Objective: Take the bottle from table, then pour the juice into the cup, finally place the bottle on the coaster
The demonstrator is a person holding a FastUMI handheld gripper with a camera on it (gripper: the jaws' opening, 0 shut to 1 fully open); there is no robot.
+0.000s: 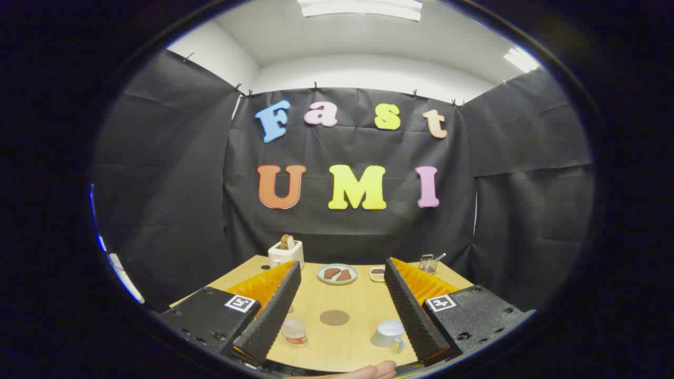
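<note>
We are looking down at the small bottle (294, 331), which is standing upright on the wooden table (347, 345) just inside our left finger, its reddish juice sitting low in the clear body. The round brown coaster (334, 317) is lying flat between the fingers, a little beyond the bottle, and the white cup (389, 333) is resting near our right finger, so all 3 task things are sitting close together where 1 reach can serve them. We are holding the gripper (342, 273) wide open and gripping nothing; we judge the grasp is not yet begun. Beyond the fingers, a plate (337, 273) with 2 brown pieces, a small dish (377, 273), a white toaster (286, 252) and a metal holder (428, 262) are waiting at the far edge, clear of the pour. Part of a hand (368, 371) is showing at the near edge.
</note>
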